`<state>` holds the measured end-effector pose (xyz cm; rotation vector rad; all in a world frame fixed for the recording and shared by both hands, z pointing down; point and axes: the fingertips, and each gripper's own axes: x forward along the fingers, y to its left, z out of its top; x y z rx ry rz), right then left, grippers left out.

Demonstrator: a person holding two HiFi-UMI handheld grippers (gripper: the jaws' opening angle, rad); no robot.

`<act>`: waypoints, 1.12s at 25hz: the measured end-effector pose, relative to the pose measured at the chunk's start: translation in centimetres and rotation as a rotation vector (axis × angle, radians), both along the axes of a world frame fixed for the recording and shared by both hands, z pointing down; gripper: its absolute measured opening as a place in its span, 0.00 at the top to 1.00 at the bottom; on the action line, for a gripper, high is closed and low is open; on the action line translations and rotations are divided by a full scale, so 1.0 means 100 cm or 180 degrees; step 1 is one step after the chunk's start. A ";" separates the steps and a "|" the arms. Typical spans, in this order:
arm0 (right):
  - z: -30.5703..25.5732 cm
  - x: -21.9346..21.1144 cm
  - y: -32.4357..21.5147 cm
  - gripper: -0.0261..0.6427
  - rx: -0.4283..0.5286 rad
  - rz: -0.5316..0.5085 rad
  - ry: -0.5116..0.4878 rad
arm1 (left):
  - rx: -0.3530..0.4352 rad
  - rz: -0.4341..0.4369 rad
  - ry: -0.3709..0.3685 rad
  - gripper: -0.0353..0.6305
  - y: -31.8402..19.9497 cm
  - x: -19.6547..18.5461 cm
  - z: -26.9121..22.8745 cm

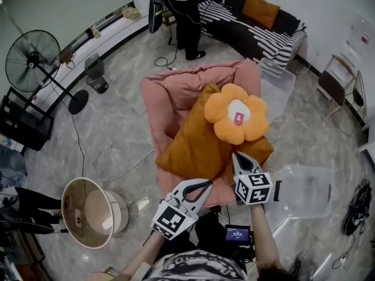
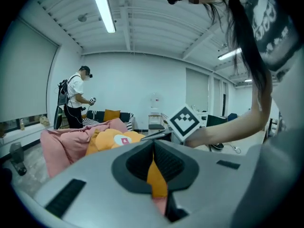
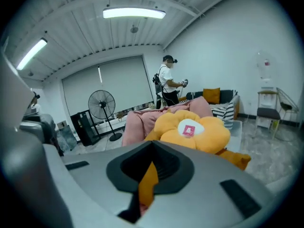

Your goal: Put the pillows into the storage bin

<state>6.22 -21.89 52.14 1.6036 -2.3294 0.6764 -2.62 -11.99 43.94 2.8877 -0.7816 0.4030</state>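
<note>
A big orange square pillow (image 1: pixel 196 145) lies on a pink beanbag chair (image 1: pixel 176 92), and a yellow flower-shaped pillow (image 1: pixel 237 119) rests on top of it. My left gripper (image 1: pixel 205 184) hovers at the orange pillow's near edge with its jaws together and nothing between them. My right gripper (image 1: pixel 236 156) is shut too, just below the flower pillow and over the orange one. The left gripper view shows the left gripper (image 2: pixel 153 144) aimed at the flower pillow (image 2: pixel 114 139). From the right gripper (image 3: pixel 152 146), the flower pillow (image 3: pixel 192 132) is close ahead. A clear storage bin (image 1: pixel 307 189) stands on the floor to my right.
Another clear bin (image 1: pixel 280 84) stands behind the beanbag. A standing fan (image 1: pixel 32 60) and a round dish-shaped heater (image 1: pixel 88 212) are on the left. A person (image 1: pixel 187 16) stands at the back by a striped sofa (image 1: pixel 263 31). A folding chair (image 1: pixel 340 86) is far right.
</note>
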 end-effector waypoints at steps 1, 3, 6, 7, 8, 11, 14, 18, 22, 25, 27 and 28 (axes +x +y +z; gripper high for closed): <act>0.010 0.004 -0.012 0.96 -0.0107 0.0020 -0.0139 | -0.0019 -0.0039 -0.0028 0.93 -0.003 0.002 0.001; 0.030 0.009 -0.032 0.83 -0.0340 0.0096 -0.0519 | -0.0059 -0.0133 -0.0076 0.93 -0.009 0.003 0.004; 0.065 0.014 -0.054 0.70 -0.0701 0.0312 -0.1108 | -0.0127 -0.0318 -0.0131 0.93 -0.015 -0.003 0.010; 0.076 0.015 -0.059 0.66 -0.0827 0.0394 -0.1266 | -0.0150 -0.0382 -0.0142 0.93 -0.018 -0.005 0.012; 0.086 0.016 -0.063 0.61 -0.0957 0.0462 -0.1404 | -0.0171 -0.0442 -0.0151 0.93 -0.020 -0.008 0.014; 0.110 0.014 -0.071 0.43 -0.1260 0.0601 -0.1797 | -0.0231 -0.0586 -0.0194 0.93 -0.025 -0.016 0.021; 0.121 0.014 -0.082 0.37 -0.1314 0.0742 -0.2179 | -0.0304 -0.0689 -0.0244 0.93 -0.026 -0.025 0.030; 0.142 0.016 -0.092 0.34 -0.1475 0.0986 -0.2214 | -0.0359 -0.0806 -0.0261 0.93 -0.028 -0.037 0.036; 0.165 0.016 -0.094 0.31 -0.1617 0.1245 -0.2292 | -0.0381 -0.0908 -0.0241 0.93 -0.026 -0.053 0.038; 0.170 0.022 -0.107 0.30 -0.1540 0.1324 -0.2366 | -0.0405 -0.0950 -0.0256 0.93 -0.021 -0.066 0.039; 0.161 0.022 -0.113 0.39 -0.1339 0.1263 -0.2295 | -0.0427 -0.0971 -0.0272 0.93 -0.015 -0.077 0.039; 0.155 0.022 -0.113 0.46 -0.1230 0.1230 -0.2202 | -0.0430 -0.0984 -0.0271 0.93 -0.012 -0.082 0.039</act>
